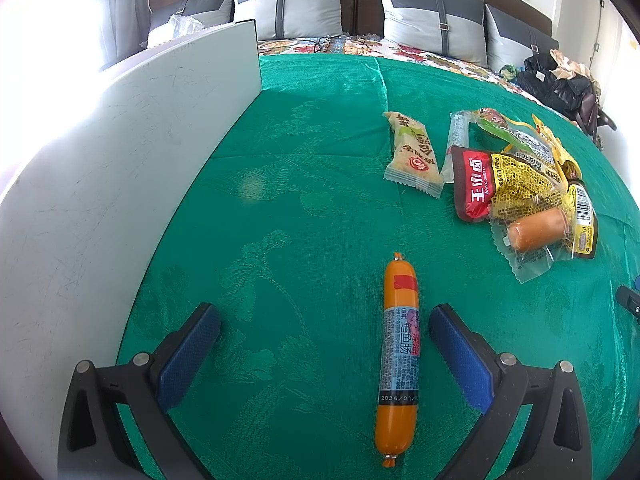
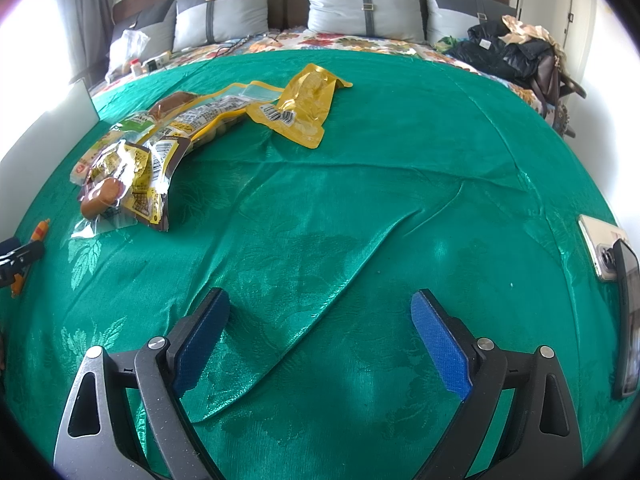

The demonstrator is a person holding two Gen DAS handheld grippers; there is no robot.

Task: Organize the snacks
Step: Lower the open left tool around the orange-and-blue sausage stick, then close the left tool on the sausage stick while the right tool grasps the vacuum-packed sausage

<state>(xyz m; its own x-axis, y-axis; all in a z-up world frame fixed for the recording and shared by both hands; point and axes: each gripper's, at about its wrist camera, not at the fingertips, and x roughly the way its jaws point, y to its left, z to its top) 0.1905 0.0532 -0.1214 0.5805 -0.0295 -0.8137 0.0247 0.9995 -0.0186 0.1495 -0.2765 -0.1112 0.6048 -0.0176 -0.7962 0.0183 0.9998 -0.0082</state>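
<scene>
An orange sausage stick [image 1: 398, 354] lies lengthwise on the green cloth, between my left gripper's fingers and close to the right one. My left gripper [image 1: 325, 322] is open, jaws wide apart, not touching it. Farther right lies a pile of snack packets [image 1: 520, 184], with a pale wafer packet [image 1: 412, 152] beside it. In the right wrist view the same pile [image 2: 140, 152] sits at the left, and a yellow pouch [image 2: 304, 106] lies behind it. My right gripper [image 2: 320, 306] is open over bare cloth. The sausage stick [image 2: 40, 230] shows at the far left edge.
A white board [image 1: 120, 184] stands upright along the left of the cloth. Grey pillows [image 1: 288, 4] line the headboard. Dark bags and clothes [image 2: 508, 56] lie at the back right. Two phones [image 2: 612, 264] rest at the right edge. A fold [image 2: 320, 312] creases the cloth.
</scene>
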